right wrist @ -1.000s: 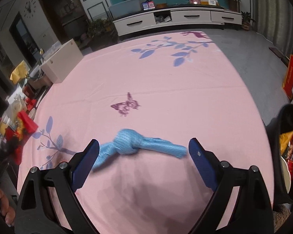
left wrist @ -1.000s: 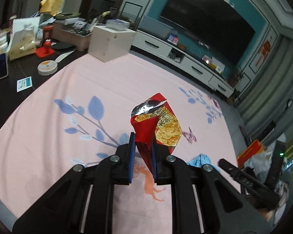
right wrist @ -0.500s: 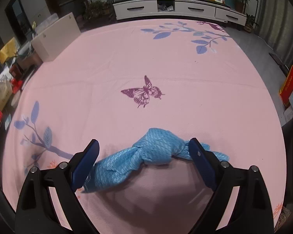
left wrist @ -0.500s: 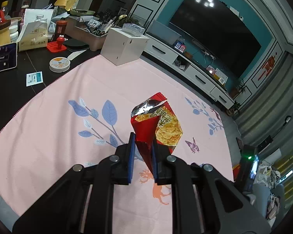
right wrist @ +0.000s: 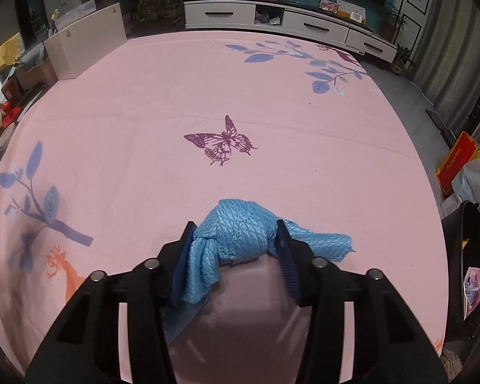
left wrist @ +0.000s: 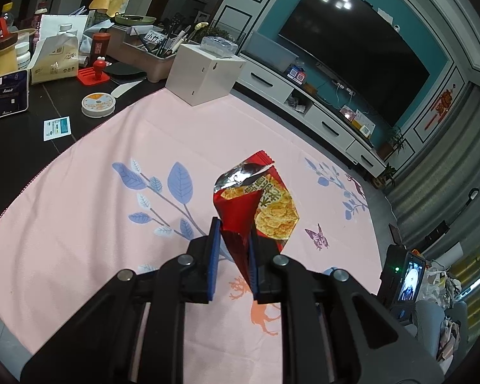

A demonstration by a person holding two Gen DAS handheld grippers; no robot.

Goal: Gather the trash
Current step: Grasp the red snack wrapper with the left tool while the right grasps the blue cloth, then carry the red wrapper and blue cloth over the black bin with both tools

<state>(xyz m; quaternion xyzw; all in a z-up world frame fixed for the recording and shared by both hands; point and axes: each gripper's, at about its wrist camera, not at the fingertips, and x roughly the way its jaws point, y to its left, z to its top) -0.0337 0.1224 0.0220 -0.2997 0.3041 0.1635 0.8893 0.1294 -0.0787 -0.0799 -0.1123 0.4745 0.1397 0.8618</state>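
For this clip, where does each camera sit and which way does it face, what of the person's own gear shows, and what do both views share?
Left wrist: sits on the left tool, looking down along its fingers across the pink cloth toward the TV wall; its fingers pinch a red snack wrapper.
Right wrist: sits on the right tool, tilted steeply down at the cloth; its jaws are closing around a knotted blue rag.
Shared: the pink cloth, purple butterfly print, white box and TV cabinet.

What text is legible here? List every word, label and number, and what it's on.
"Marshall", apparently: dark box.
"小竹": white card, rest unclear.
Creased Chinese characters, unreadable: red snack wrapper.
Print too small to read: tissue pack, red bag.
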